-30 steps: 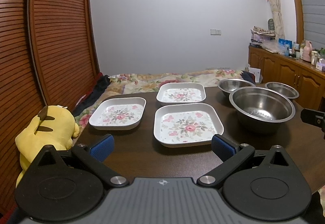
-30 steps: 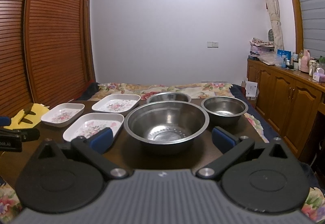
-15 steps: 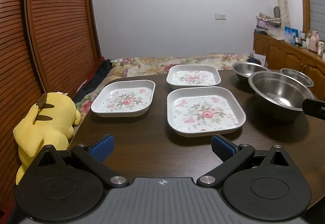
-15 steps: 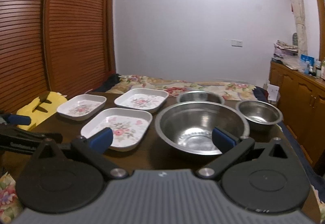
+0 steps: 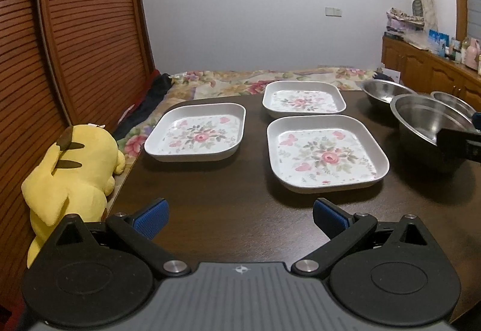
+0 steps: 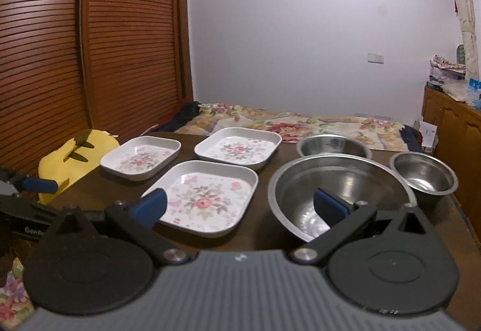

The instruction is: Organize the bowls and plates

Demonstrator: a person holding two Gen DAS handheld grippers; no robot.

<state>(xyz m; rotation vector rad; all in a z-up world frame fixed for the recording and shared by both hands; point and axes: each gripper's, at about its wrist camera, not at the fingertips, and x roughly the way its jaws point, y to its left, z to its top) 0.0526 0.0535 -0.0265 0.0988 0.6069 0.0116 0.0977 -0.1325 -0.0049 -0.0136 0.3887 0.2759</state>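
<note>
Since the earlier frames, both grippers have been brought closer to the dishes. No grasp is seen: the left gripper [image 5: 240,215] is held spread wide and empty above the table [image 5: 225,211], short of the nearest floral plate [image 5: 326,153]. The right gripper [image 6: 240,204] is likewise spread and empty, one fingertip over that plate, the other over the large steel bowl [image 6: 339,186], part of which is hidden by it. Two more plates [image 5: 197,132] [image 5: 303,99] lie beyond the nearest plate. Two smaller bowls [image 6: 333,144] [image 6: 424,174] sit behind the large bowl. A yellow plush toy [image 5: 75,165] lies off the table's left edge.
</note>
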